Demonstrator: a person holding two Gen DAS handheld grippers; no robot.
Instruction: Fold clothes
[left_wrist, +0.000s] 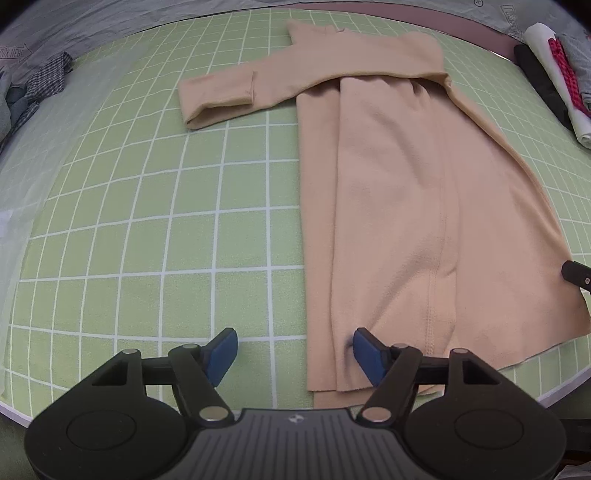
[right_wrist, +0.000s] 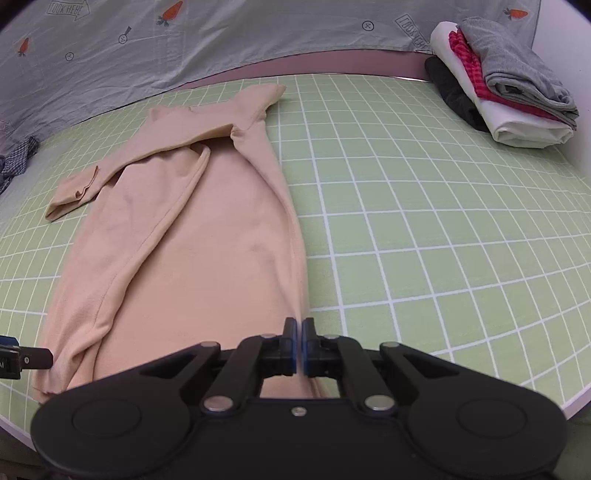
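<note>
A peach long-sleeved garment (left_wrist: 424, 192) lies partly folded lengthwise on the green grid mat (left_wrist: 147, 221), one sleeve reaching left across the top. My left gripper (left_wrist: 295, 350) is open at the garment's near left hem, its right pad (left_wrist: 369, 350) resting on the cloth, its left pad over bare mat. In the right wrist view the garment (right_wrist: 207, 240) runs away from me. My right gripper (right_wrist: 299, 345) is shut on the garment's near right edge, pinching the hem fold.
A stack of folded clothes (right_wrist: 509, 85), grey, red, white and dark, sits at the mat's far right corner. Crumpled checked clothes (left_wrist: 33, 88) lie at the far left. A grey printed sheet (right_wrist: 221, 40) hangs behind. The mat's front edge (right_wrist: 576, 402) is near.
</note>
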